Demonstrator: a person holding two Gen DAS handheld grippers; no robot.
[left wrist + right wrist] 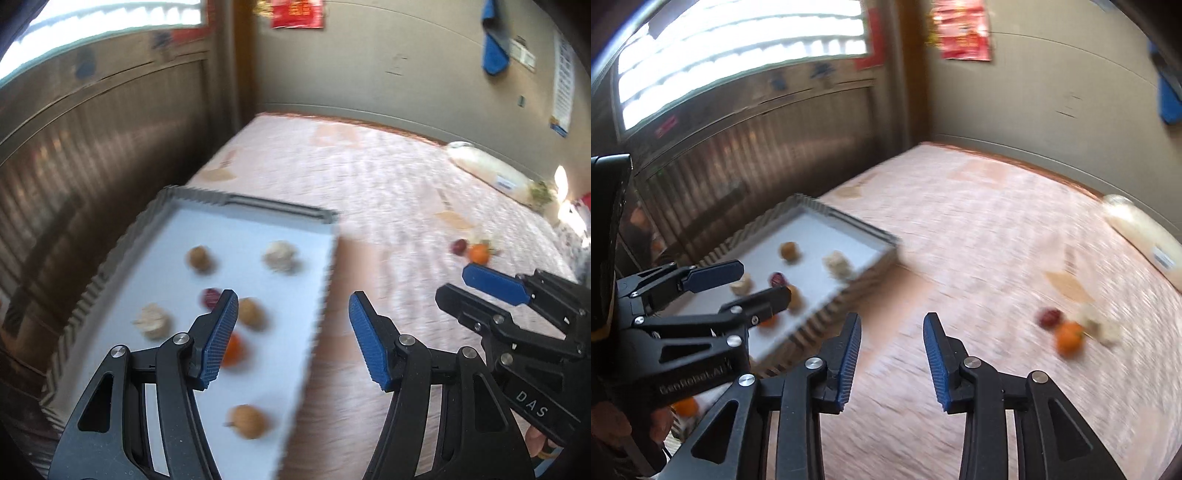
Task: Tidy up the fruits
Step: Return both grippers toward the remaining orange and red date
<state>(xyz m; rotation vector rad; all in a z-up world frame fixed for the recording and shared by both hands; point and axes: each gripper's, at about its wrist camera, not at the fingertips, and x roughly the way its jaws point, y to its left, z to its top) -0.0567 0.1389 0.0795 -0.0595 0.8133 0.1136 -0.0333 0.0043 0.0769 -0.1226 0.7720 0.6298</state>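
Holding both claws empty above the table [960, 229]: left gripper [291, 314] wide over the tray [184, 201], right gripper [892, 339] narrower, fruits [1067, 336] far right.

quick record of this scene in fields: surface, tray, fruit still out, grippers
surface: pink patterned cloth
tray: white tray with a ribbed grey rim, at the left of the cloth, holding several small fruits, some brown, some pale, one dark red, one orange
fruit still out: dark red fruit and orange fruit close together on the cloth, right
left gripper: open, empty
right gripper: open, empty
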